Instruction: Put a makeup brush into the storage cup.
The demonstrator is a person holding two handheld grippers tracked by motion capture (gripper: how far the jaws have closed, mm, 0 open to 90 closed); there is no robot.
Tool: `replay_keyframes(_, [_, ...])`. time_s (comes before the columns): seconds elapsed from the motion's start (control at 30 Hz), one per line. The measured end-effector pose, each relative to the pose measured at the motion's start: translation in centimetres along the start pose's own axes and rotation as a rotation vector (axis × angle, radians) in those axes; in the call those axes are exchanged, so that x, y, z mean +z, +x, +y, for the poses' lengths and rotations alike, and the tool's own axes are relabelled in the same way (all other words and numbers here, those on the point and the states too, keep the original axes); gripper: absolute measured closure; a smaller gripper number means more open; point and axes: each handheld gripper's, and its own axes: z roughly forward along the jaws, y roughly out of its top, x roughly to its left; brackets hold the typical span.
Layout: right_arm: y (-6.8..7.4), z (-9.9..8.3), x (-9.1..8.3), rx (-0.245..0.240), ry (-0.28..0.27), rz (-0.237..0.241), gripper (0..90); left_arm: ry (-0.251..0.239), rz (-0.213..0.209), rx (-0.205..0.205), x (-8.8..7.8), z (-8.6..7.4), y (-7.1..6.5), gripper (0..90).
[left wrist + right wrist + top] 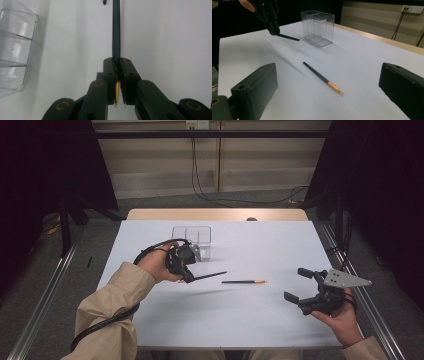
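left gripper (192,276) clamped on a dark pencil (210,275) above the table (280,245), second pencil (243,282) lying at 3 o'clock of it, clear box (192,240) at 12, right gripper (298,285) with jaws wide apart, holding nothing

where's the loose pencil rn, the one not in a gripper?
In the high view, the loose pencil lies flat on the white table near its centre, between the left gripper and right gripper, in front of the clear box.

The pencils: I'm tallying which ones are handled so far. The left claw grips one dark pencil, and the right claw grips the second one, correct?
Not quite. The left claw does grip a dark pencil, but the right claw is open and holds nothing. The second pencil lies on the table apart from it, as the high view shows.
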Motion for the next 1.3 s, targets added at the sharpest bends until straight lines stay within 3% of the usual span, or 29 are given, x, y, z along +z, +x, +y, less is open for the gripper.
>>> replay_keyframes(0.77, [1.0,1.0,1.9,-0.012,0.064,0.062,1.6,-0.017,-0.019,0.109,1.0,3.1,-3.3,83.9])
replay_keyframes(1.1, [1.6,1.2,3.5,-0.027,0.158,0.124,3.6,0.006,-0.031,0.144,1.5,3.9,-4.3,83.9])
replay_keyframes(1.3, [2.0,1.7,4.8,-0.05,0.244,0.152,4.5,0.008,-0.042,0.144,1.8,4.1,-4.4,83.9])
